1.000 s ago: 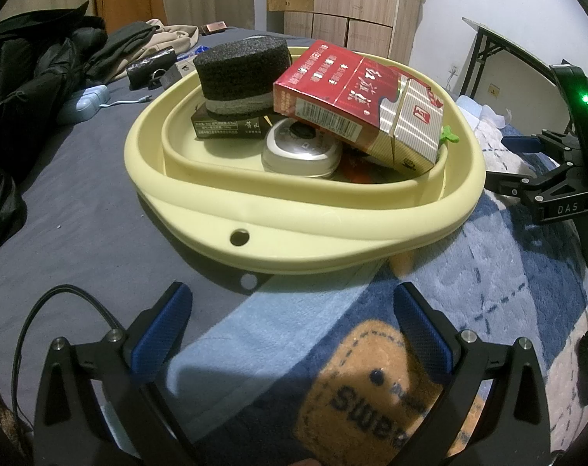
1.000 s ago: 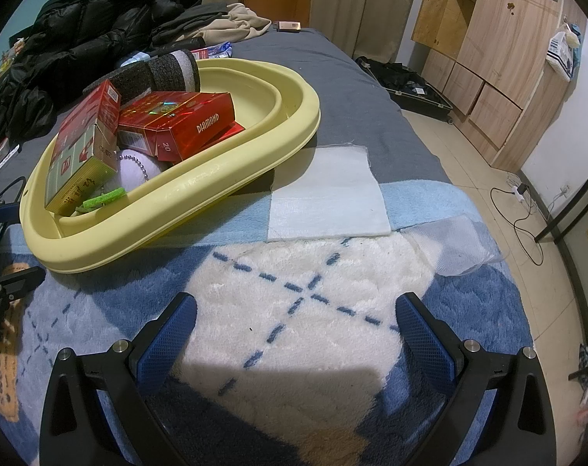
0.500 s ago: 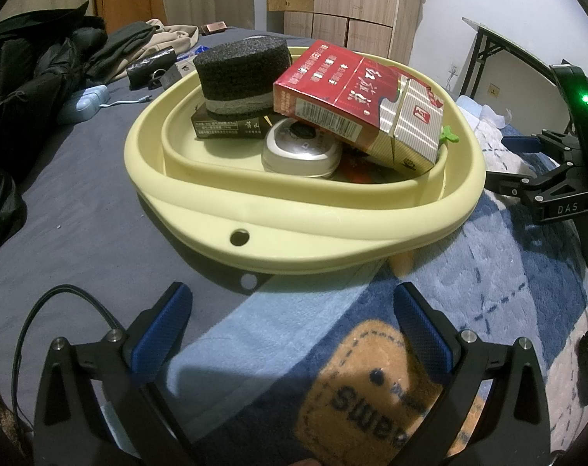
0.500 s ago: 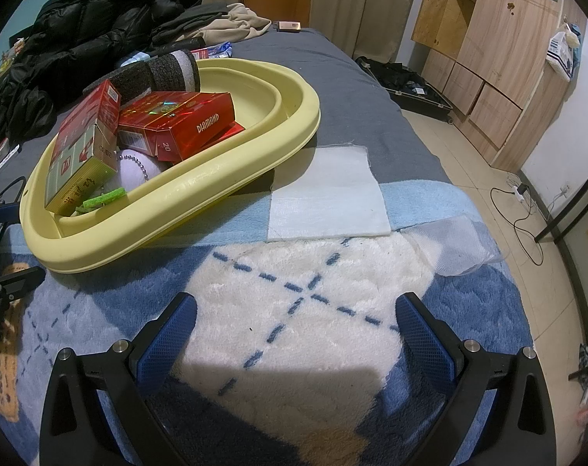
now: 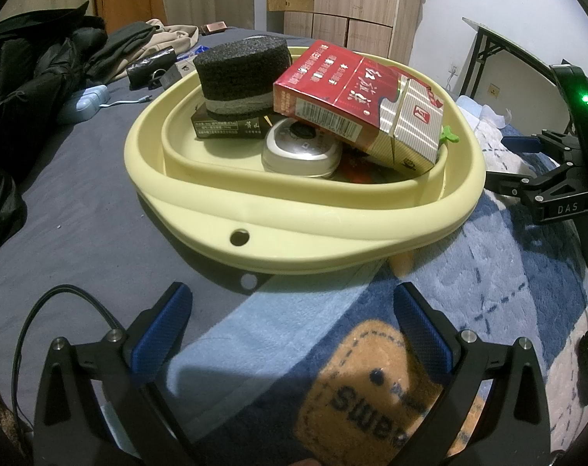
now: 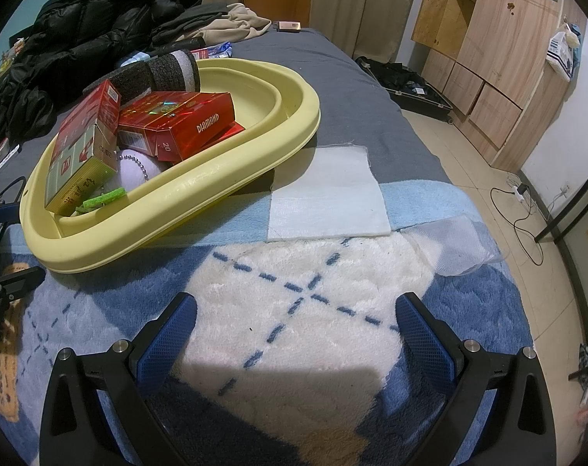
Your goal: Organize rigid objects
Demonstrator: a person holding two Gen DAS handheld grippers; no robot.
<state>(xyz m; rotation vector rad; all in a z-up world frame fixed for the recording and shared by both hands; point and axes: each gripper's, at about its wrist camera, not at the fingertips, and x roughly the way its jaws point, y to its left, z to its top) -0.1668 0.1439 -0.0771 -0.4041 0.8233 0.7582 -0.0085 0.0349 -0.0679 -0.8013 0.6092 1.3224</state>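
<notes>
Yellow basin (image 5: 294, 229) sits loaded; left gripper (image 5: 294, 322) and right gripper (image 6: 294, 326) both spread, empty. We judge sorting not begun: next, approach the red carton (image 5: 356, 105).

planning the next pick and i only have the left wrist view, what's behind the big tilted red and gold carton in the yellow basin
Observer: A glossy red box printed DIAMOND lies behind the tilted red and gold carton, inside the pale yellow plastic basin.
Operator: anything on the bed past the basin on the far side
Observer: A white square of gauze cloth lies flat on the bed, next to the basin's rim.
Operator: is the right gripper holding anything
Observer: No. The right gripper is open over the white and blue fleece blanket, with nothing between its blue fingers.
</notes>
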